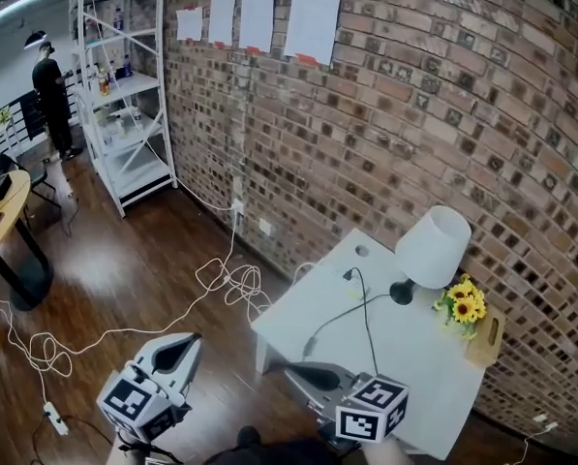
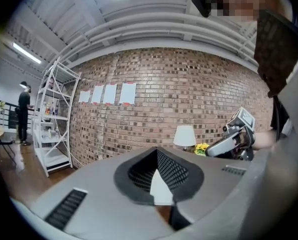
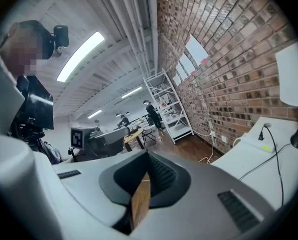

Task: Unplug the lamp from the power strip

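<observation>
At the white table's [image 1: 298, 310] near edge, the left gripper [image 1: 177, 353] and right gripper [image 1: 302, 370] hovered, jaws closed and empty, evidently not yet within reach. The lamp [image 1: 432, 248] stood at the far side, and a black plug [image 1: 349, 275] stood upright nearby, untouched.

The left tongs [image 1: 177, 354] and the right tongs [image 1: 298, 371] wear the same smooth, pale grey shells. Each has a black ribbed lining round its mouth and dark slotted vents on the shell. Behind them sit the left cube [image 1: 134, 400] and the right cube [image 1: 371, 410], covered in black-and-white square markers. The person wears a dark top [image 2: 278, 49] and a small black head camera [image 2: 201, 1].
</observation>
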Tool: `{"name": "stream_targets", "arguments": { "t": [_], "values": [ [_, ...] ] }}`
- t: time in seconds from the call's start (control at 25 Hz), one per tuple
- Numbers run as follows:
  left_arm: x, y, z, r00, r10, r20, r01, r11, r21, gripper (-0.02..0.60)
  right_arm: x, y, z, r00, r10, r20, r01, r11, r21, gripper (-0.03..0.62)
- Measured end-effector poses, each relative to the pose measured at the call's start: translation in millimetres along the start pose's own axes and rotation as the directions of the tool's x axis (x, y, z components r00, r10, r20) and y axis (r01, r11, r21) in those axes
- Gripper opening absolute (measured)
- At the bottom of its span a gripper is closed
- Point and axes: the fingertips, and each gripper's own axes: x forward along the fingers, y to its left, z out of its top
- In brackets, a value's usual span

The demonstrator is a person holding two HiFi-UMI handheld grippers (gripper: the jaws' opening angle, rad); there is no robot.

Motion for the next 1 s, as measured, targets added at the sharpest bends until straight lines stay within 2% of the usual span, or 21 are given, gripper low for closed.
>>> {"name": "stream_targets", "arguments": {
  "t": [0.16, 0.36, 0.48, 0.64, 1.0],
  "values": [
    [4, 14, -3, 1.0, -0.015, 0.014, 0.015, 1.0, 0.006, 0.015, 13, 3, -1, 1.0, -0.008, -0.021, 0.008, 1.0, -0.03, 0.002],
    [17, 25, -13, 0.999, -0.035, 0.012, 0.034, 0.996, 0.081, 0.015, 11, -16, -5, 0.999, -0.039, -0.022, 0.039, 0.999, 0.011, 0.002],
    [33, 26, -17, 0.999, -0.05, 0.005, 0.05, 0.996, 0.079, 0.015, 4, -30, -7, 0.998, -0.068, -0.01, 0.068, 0.997, 0.032, 0.002],
    [63, 9, -12, 0.994, -0.105, -0.025, 0.106, 0.99, 0.091, 0.015, -6, -56, -7, 0.993, -0.113, 0.01, 0.112, 0.991, 0.076, 0.002],
    [143, 3, -12, 0.984, -0.152, -0.095, 0.167, 0.968, 0.186, 0.015, -12, -132, 9, 0.984, -0.178, 0.031, 0.174, 0.979, 0.11, 0.002]
  ]
}}
